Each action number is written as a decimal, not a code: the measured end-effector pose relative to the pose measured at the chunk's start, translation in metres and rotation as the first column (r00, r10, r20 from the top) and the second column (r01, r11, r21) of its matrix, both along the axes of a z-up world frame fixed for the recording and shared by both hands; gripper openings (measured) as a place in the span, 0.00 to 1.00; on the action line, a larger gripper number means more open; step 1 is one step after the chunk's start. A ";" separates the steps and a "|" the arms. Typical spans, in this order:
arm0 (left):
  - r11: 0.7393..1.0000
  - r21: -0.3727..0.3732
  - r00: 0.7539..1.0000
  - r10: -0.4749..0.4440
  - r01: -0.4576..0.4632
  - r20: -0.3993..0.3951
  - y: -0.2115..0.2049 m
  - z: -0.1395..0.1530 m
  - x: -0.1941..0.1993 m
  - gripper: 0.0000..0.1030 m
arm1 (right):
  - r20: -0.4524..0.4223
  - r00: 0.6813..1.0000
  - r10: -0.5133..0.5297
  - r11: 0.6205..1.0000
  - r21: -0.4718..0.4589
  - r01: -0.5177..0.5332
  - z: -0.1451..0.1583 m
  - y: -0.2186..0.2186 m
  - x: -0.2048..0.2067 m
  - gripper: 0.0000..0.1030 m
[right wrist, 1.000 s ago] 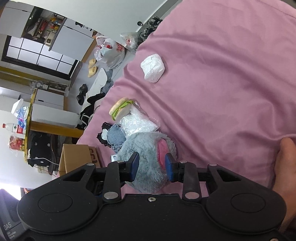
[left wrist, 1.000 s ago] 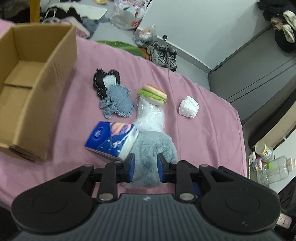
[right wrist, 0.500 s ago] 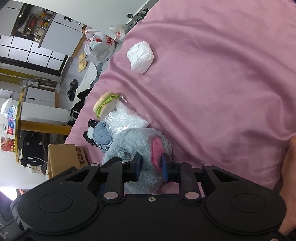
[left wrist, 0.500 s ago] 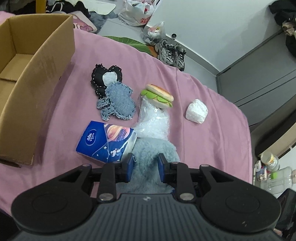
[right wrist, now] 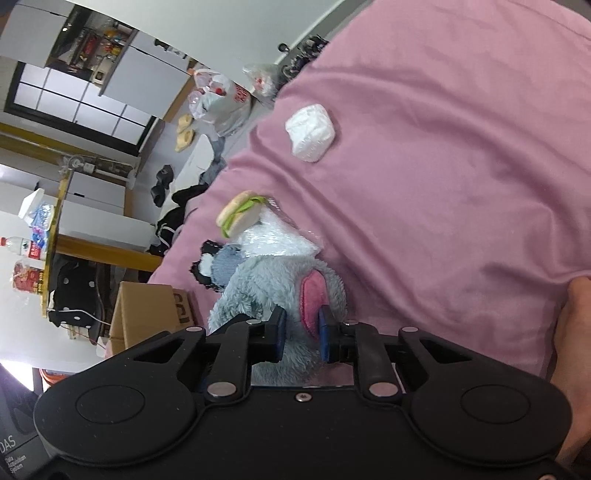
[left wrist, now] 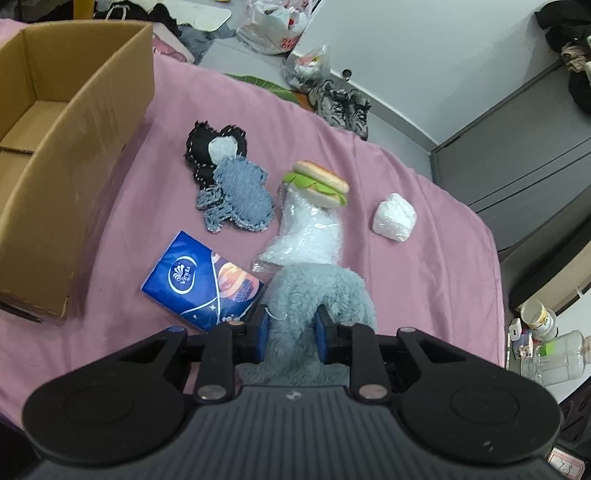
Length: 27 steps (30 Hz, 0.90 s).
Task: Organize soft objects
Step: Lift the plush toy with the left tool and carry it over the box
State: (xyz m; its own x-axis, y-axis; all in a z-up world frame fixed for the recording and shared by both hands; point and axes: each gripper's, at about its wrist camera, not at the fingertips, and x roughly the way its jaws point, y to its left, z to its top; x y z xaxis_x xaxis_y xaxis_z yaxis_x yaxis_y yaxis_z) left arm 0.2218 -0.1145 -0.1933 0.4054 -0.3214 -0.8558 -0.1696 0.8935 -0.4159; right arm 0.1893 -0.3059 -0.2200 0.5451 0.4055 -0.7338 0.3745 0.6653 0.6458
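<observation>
A pink sheet (left wrist: pixel 424 258) covered the bed; a cardboard box (left wrist: pixel 66 155) sat at upper left. At bottom centre, the left gripper (left wrist: pixel 291 334) pinched the grey plush (left wrist: pixel 314 291). The right gripper (right wrist: pixel 301 334) clamped the same plush (right wrist: pixel 266 284) at its pink ear.

Floor beyond bed: pair of grey sneakers (left wrist: pixel 341 107); white plastic bags (left wrist: pixel 275 27) with red print
Right of bed: grey cabinet (left wrist: pixel 517 155); clear bottle (left wrist: pixel 554 358)
Far wall: dark-framed window (right wrist: pixel 74 99)
Wooden shelf: water bottle (right wrist: pixel 16 245) lying sideways in view
</observation>
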 end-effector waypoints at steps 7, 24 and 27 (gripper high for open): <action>1.000 0.007 0.999 -0.019 0.019 0.050 0.003 0.021 -0.012 0.23 | 0.075 0.997 0.032 0.999 -0.011 -0.031 0.020 0.007 -0.012 0.17; 1.000 0.014 0.985 0.001 -0.003 0.170 0.027 0.068 -0.046 0.23 | 0.218 0.971 0.098 0.995 -0.022 -0.096 0.060 0.033 -0.028 0.17; 1.000 0.014 0.981 0.009 -0.012 0.192 0.033 0.077 -0.051 0.23 | 0.234 0.966 0.111 0.994 -0.026 -0.108 0.066 0.040 -0.028 0.17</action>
State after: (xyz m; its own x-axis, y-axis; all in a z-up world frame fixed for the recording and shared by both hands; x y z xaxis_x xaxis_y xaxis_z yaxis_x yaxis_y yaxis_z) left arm 0.1712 -0.0817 -0.1161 0.5659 -0.3038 -0.7665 -0.0970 0.8986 -0.4278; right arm 0.1613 -0.2659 -0.1538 0.6556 0.4637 -0.5960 0.1374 0.7028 0.6980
